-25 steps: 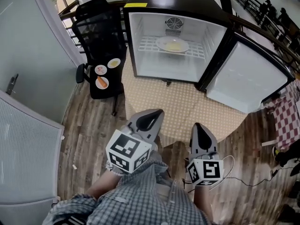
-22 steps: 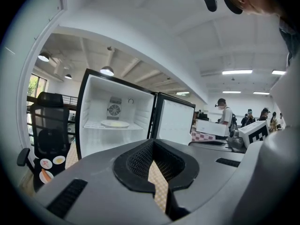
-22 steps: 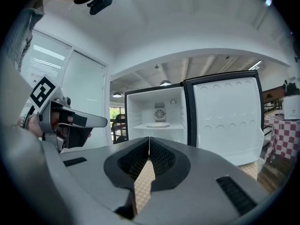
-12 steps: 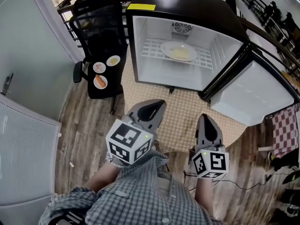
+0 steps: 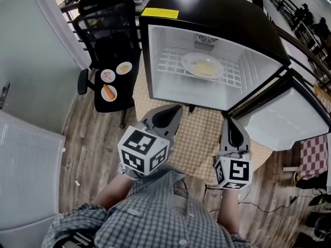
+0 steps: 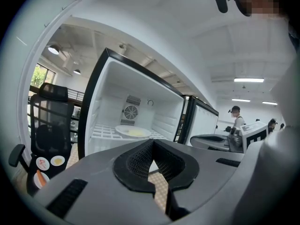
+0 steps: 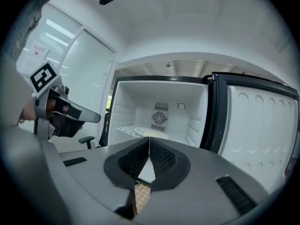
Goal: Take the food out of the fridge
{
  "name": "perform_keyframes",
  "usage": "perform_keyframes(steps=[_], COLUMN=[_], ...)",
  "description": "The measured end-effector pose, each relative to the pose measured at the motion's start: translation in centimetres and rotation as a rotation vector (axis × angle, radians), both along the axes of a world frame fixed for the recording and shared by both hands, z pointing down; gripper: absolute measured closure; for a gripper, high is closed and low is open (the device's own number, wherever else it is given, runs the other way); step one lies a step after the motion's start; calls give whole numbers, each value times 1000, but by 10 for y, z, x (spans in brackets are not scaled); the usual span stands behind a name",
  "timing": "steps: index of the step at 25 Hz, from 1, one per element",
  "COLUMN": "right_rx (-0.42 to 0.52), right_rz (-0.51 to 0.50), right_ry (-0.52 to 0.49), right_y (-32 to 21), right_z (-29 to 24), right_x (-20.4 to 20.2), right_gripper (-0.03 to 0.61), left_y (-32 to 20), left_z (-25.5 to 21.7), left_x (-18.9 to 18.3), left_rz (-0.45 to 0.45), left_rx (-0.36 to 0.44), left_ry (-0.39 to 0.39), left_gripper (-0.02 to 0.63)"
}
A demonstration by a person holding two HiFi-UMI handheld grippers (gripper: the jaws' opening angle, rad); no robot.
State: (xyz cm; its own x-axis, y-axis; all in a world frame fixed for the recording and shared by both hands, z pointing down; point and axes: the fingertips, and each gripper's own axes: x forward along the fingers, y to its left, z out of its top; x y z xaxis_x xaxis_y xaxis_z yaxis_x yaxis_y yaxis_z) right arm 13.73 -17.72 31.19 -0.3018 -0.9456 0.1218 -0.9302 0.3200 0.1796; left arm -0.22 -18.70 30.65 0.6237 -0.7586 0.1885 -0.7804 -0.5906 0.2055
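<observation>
Well to the left of the fridge stands a pale ribbed panel. Nearer, just beside the fridge's left wall, is a black office chair. On its seat lie three small plates, one of them bearing something orange.

In front of the fridge's open mouth, toward its left half, the left gripper hangs over the tan patterned table top on which the fridge stands. Its jaws are pressed together at the tips with nothing between them. They point into the fridge from outside it.

Inside the fridge a white wire shelf spans the cavity. On it, about at the middle and below the round fan grille in the back wall, rests a white plate with pale yellow food on it. Both grippers are outside the fridge and apart from the plate.

The right gripper is in front of the fridge's right corner, close to where the door hinges. Its jaws too meet at the tips and hold nothing.

The fridge door stands swung wide open to the right of the fridge. Farther right of the fridge, at the edge of the head view, a red checked cloth shows.
</observation>
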Motion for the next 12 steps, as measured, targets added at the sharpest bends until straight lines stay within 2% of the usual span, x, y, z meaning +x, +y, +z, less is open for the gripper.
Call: perform_keyframes(steps=[7,12], right_rx=[2,2], right_rz=[25,19], right_ry=[88,202], right_y=[-47,-68], right_z=[-1,-1], right_x=[1,-3], right_gripper=[568,568], left_y=[-22,-36], left_z=[8,18], left_x=[-7,-23], left_rz=[12,-20], left_rx=[-16,-51], left_ry=[11,12], left_gripper=[607,607])
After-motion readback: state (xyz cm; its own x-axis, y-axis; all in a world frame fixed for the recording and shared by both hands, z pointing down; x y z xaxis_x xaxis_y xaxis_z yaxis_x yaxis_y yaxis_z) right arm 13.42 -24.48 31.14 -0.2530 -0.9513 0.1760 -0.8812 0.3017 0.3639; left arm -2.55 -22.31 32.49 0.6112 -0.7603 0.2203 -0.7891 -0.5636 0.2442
